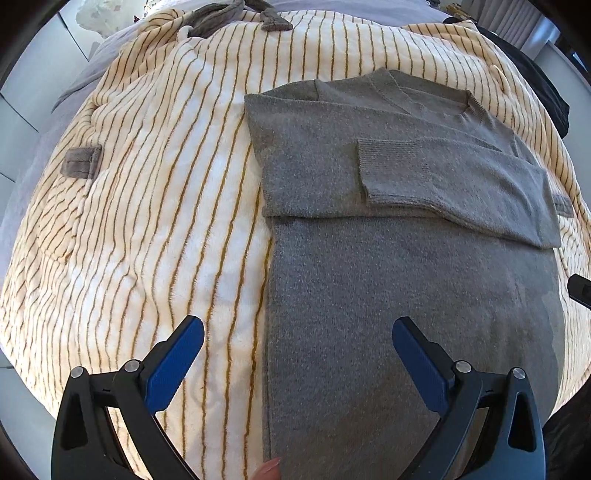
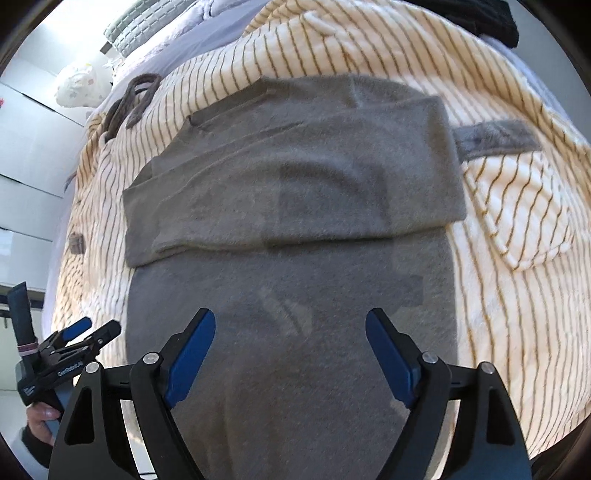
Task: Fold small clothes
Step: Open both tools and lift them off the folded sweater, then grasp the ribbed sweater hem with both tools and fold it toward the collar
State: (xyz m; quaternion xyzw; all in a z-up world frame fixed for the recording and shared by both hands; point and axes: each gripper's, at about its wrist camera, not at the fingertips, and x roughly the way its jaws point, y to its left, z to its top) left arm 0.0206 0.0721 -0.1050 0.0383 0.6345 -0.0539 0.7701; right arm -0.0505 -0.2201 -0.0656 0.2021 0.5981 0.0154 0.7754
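With both sleeves folded across the grey knitted sweater (image 1: 369, 177) on the striped cream blanket (image 1: 147, 184), mid-fold: left claw (image 1: 298, 354) and right claw (image 2: 290, 349) wide open, empty; next, likely grasping hem, folding upward.

A cream robe with thin mustard stripes (image 1: 155, 206) lies spread flat and covers most of the surface. A taupe belt loop (image 1: 81, 161) sits at its left edge, and a taupe belt (image 2: 131, 101) lies bunched in loose folds near its far end. A patch pocket (image 2: 517, 210) shows on the robe's right side, with a taupe strap (image 2: 496, 137) just above it. Pale lavender bedding (image 2: 192, 40) lies beneath. A dark garment (image 2: 476, 16) rests at the far right corner, and a quilted grey cushion (image 2: 136, 27) sits at the far left.
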